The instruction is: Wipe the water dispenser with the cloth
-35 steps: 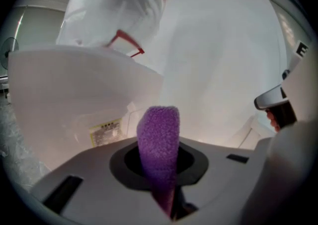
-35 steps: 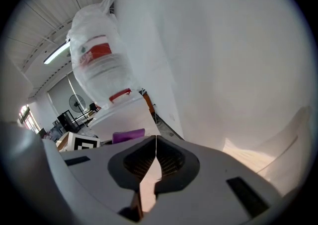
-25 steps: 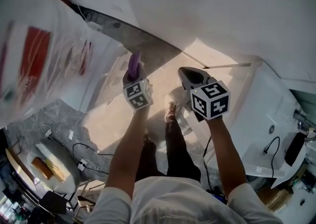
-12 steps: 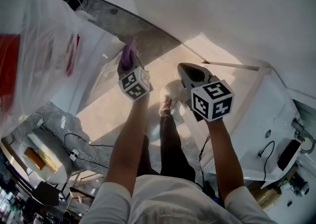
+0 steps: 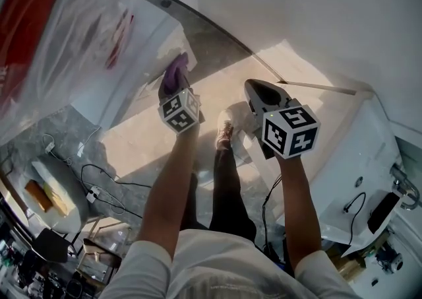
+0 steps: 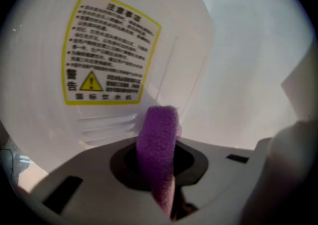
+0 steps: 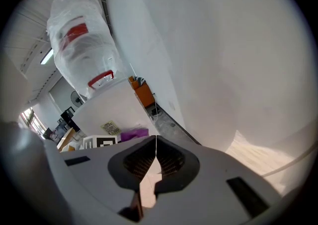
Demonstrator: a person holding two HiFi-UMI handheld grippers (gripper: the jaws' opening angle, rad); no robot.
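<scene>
My left gripper (image 5: 173,83) is shut on a purple cloth (image 5: 175,72), also seen as the purple cloth (image 6: 157,142) sticking up between the jaws. The cloth is close to the white back panel of the water dispenser (image 6: 124,35), just under its yellow warning label (image 6: 107,52); I cannot tell whether it touches. In the head view the dispenser (image 5: 122,73) stands at upper left with a plastic-wrapped water bottle (image 5: 53,33) on top. My right gripper (image 5: 260,96) hangs over the floor, shut and empty. From its own view the right gripper (image 7: 156,142) faces the dispenser (image 7: 107,114) and the cloth (image 7: 134,133).
A white wall (image 5: 297,14) runs across the back. A white counter with a sink (image 5: 369,172) is at the right. Cables and a power strip (image 5: 99,192) lie on the floor at lower left. The person's legs and shoe (image 5: 226,134) are below the grippers.
The head view has shifted, so the dispenser and bottle now sit closer at upper left. My left gripper with the cloth stays near the dispenser's white panel; the right gripper has barely moved.
</scene>
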